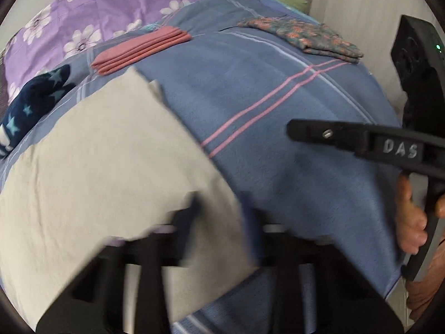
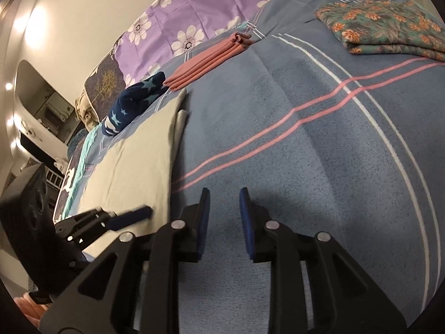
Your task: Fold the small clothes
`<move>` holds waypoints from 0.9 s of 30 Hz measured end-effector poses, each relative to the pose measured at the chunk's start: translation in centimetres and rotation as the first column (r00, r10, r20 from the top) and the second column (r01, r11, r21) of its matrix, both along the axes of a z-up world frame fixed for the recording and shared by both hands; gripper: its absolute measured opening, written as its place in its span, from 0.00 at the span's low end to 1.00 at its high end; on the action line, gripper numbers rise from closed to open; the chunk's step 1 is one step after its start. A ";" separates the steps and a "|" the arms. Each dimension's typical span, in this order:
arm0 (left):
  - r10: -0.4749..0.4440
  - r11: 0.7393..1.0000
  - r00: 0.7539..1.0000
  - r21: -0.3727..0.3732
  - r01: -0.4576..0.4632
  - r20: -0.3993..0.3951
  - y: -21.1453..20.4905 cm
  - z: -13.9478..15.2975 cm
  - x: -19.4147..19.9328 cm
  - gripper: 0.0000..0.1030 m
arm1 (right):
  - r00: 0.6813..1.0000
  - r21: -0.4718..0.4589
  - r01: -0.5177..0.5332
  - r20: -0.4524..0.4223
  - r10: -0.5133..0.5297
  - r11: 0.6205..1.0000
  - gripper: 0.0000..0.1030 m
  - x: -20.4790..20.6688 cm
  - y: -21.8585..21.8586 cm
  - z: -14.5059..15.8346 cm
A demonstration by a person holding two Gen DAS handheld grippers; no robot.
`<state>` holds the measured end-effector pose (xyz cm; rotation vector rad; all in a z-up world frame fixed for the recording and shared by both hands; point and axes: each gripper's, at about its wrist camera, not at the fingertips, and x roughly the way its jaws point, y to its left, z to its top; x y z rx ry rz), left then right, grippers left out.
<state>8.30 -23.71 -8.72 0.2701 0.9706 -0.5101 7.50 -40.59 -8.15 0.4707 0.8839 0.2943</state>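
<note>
A beige cloth point(image 1: 91, 153) lies folded on the blue striped blanket point(image 1: 264, 89); it also shows in the right wrist view point(image 2: 133, 164). My left gripper point(image 1: 219, 217) is open, blurred, over the cloth's near right edge; in the right wrist view its blue fingertips point(image 2: 139, 212) rest above the cloth. My right gripper point(image 2: 222, 208) is open and empty above bare blanket point(image 2: 306, 153), just right of the cloth. It shows in the left wrist view point(image 1: 292, 129) at the right.
A folded pink cloth point(image 1: 141, 50), a folded floral cloth point(image 1: 303, 39) and a dark blue starred garment point(image 1: 36, 103) lie farther back on the bed. A purple flowered sheet point(image 1: 111, 8) lies behind. A wall is at the right.
</note>
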 end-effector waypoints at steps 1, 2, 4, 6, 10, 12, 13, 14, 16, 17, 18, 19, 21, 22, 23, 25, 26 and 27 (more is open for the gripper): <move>0.002 0.999 1.000 -0.039 -0.002 -0.017 1.0 0.4 -0.2 0.02 | 1.000 -0.007 -0.002 0.002 0.002 1.000 0.28 0.0 -0.2 0.0; 0.013 0.998 0.999 -0.054 -0.014 -0.030 1.6 0.6 -0.2 0.00 | 1.000 -0.010 -0.007 0.000 0.007 1.000 0.28 0.3 -0.3 -0.1; 0.069 0.995 0.997 -0.073 -0.071 -0.031 3.5 1.0 0.1 0.00 | 1.000 -0.015 -0.017 -0.002 0.017 1.000 0.28 0.6 -0.4 -0.1; 0.109 0.990 0.993 -0.087 -0.112 -0.043 5.0 1.1 0.5 0.00 | 0.999 -0.028 -0.035 -0.005 0.035 0.999 0.28 1.3 -0.1 0.1; 0.094 0.979 0.992 -0.171 -0.108 -0.089 5.5 1.4 0.4 0.00 | 0.983 0.103 -0.174 -0.039 0.179 0.979 0.27 1.9 1.6 -0.2; 0.063 0.981 0.994 -0.180 -0.079 -0.093 4.6 1.4 0.1 0.11 | 0.965 0.185 -0.243 -0.057 0.258 0.952 0.26 2.3 2.7 -0.7; 0.053 0.983 0.994 -0.170 -0.068 -0.091 4.2 1.3 0.0 0.14 | 0.959 0.196 -0.256 -0.067 0.274 0.947 0.26 2.5 3.0 -0.9; 0.044 0.986 0.995 -0.157 -0.058 -0.091 3.9 1.2 -0.2 0.18 | 0.956 0.196 -0.262 -0.081 0.282 0.945 0.26 2.8 3.4 -1.1; 0.023 0.989 0.995 -0.142 -0.038 -0.102 3.7 0.8 -0.4 0.22 | 0.952 0.180 -0.265 -0.110 0.287 0.947 0.27 3.4 4.1 -1.6; 0.014 0.990 0.994 -0.137 -0.029 -0.110 3.7 0.5 -0.6 0.30 | 0.946 0.188 -0.272 -0.125 0.298 0.944 0.29 3.7 4.4 -1.9; 0.012 0.991 0.994 -0.130 -0.027 -0.113 3.7 0.4 -0.8 0.37 | 0.943 0.198 -0.276 -0.134 0.305 0.941 0.29 3.9 4.6 -2.1; 0.011 0.992 0.994 -0.123 -0.025 -0.110 3.7 0.2 -1.1 0.38 | 0.938 0.210 -0.284 -0.142 0.316 0.936 0.29 4.2 4.9 -2.2; -0.002 0.993 0.995 -0.116 -0.009 -0.101 3.6 0.1 -1.6 0.39 | 0.929 0.227 -0.312 -0.128 0.346 0.923 0.22 4.3 5.4 -1.8; -0.006 0.993 0.995 -0.121 -0.006 -0.099 3.5 0.2 -1.7 0.40 | 0.925 0.237 -0.332 -0.107 0.364 0.913 0.15 4.2 5.8 -1.4; -0.007 0.992 0.995 -0.127 -0.005 -0.099 3.4 0.3 -1.6 0.44 | 0.921 0.247 -0.353 -0.077 0.381 0.902 0.15 4.0 6.1 -0.7; -0.006 0.991 0.996 -0.132 -0.006 -0.088 3.1 0.5 -1.5 0.48 | 0.912 0.264 -0.383 -0.046 0.408 0.885 0.15 3.9 6.6 0.1; -0.003 0.992 0.997 -0.126 -0.007 -0.078 2.8 0.5 -1.3 0.50 | 0.908 0.268 -0.389 -0.048 0.415 0.882 0.16 4.0 6.7 0.2; 0.001 0.993 0.998 -0.119 -0.009 -0.069 2.5 0.6 -1.3 0.52 | 0.907 0.267 -0.387 -0.059 0.416 0.882 0.17 4.2 6.9 0.2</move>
